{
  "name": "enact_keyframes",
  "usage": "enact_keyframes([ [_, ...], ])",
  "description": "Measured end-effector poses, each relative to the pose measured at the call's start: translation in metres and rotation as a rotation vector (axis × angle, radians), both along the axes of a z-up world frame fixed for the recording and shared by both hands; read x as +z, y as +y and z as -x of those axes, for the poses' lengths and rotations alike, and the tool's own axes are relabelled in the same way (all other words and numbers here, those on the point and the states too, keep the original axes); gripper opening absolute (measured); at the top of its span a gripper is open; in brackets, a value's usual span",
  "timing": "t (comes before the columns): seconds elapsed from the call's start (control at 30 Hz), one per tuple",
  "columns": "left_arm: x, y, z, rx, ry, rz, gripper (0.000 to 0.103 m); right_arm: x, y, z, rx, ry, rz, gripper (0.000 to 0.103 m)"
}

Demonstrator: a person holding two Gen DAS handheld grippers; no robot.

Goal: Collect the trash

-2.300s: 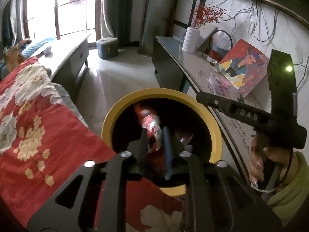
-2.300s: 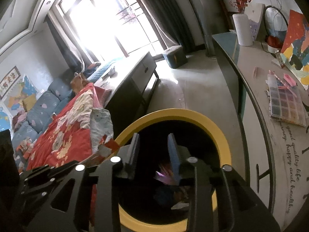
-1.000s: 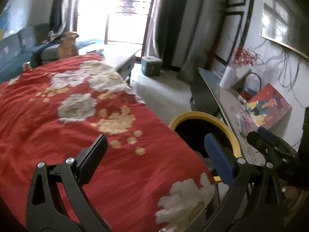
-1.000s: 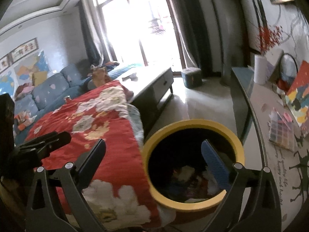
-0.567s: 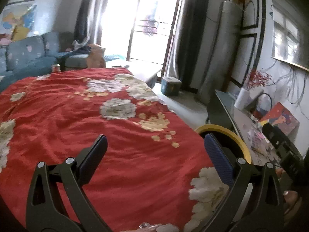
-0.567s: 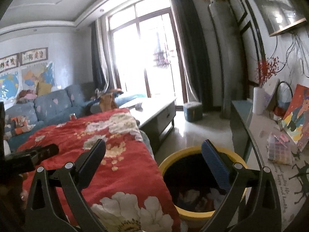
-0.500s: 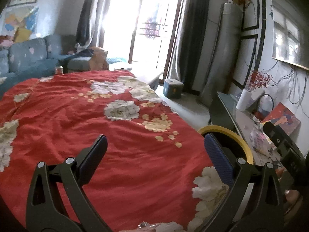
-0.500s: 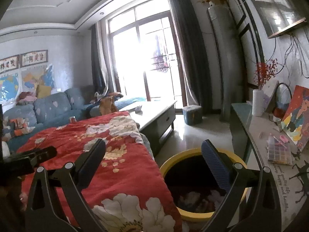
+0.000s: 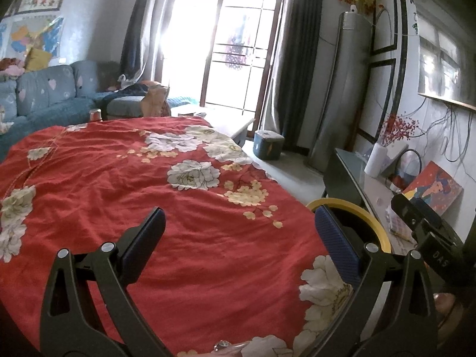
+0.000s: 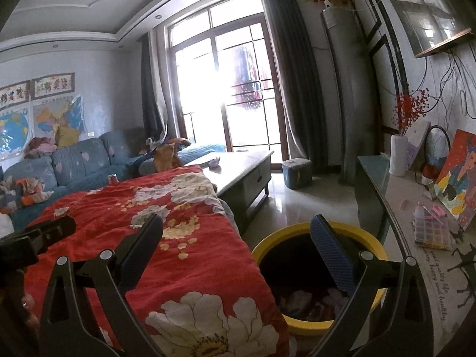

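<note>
Presently, one entry, living room, trash collection: yellow-rimmed bin (image 10: 319, 270) stands on the floor at the right edge of the red floral cloth (image 9: 142, 196), between that cloth and the glass-topped side cabinet (image 10: 395, 196) on the far right; crumpled wrappers (image 10: 300, 300) lie in its dark bottom, seen from the right wrist view, while the left wrist view shows only an arc of its rim. Left gripper (image 9: 238, 238): jaws spread wide, nothing between them, touching nothing, held above the cloth and facing the far window. Right gripper (image 10: 238, 247): jaws likewise spread wide and empty, hovering over the near right corner of the cloth with its right finger lined up before the bin's mouth. No loose trash can be made out on the cloth in either view; a small red can (image 9: 95, 115) at the far left edge by the blue sofa (image 9: 44, 98) may be a candidate, though too small to tell. Step in hand, as judged: search for the next piece. To do it well, sweep the cloth near to far with jaws kept wide, come down squarely over a piece, close on its bulk not the fabric, and carry it right to the bin
</note>
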State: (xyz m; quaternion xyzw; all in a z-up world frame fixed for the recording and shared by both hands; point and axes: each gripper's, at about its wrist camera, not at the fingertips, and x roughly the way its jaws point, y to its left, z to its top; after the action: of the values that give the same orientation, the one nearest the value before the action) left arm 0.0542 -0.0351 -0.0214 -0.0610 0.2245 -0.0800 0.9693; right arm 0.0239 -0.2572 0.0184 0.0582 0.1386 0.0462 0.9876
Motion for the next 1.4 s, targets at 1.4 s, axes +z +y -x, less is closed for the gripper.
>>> enact_keyframes([
  [1.4,-0.0069,-0.0063,0.0005,-0.001,0.014,-0.026,0.092,-0.0073,0.0021,-0.0003,0.011,0.013,-0.006,0.096],
])
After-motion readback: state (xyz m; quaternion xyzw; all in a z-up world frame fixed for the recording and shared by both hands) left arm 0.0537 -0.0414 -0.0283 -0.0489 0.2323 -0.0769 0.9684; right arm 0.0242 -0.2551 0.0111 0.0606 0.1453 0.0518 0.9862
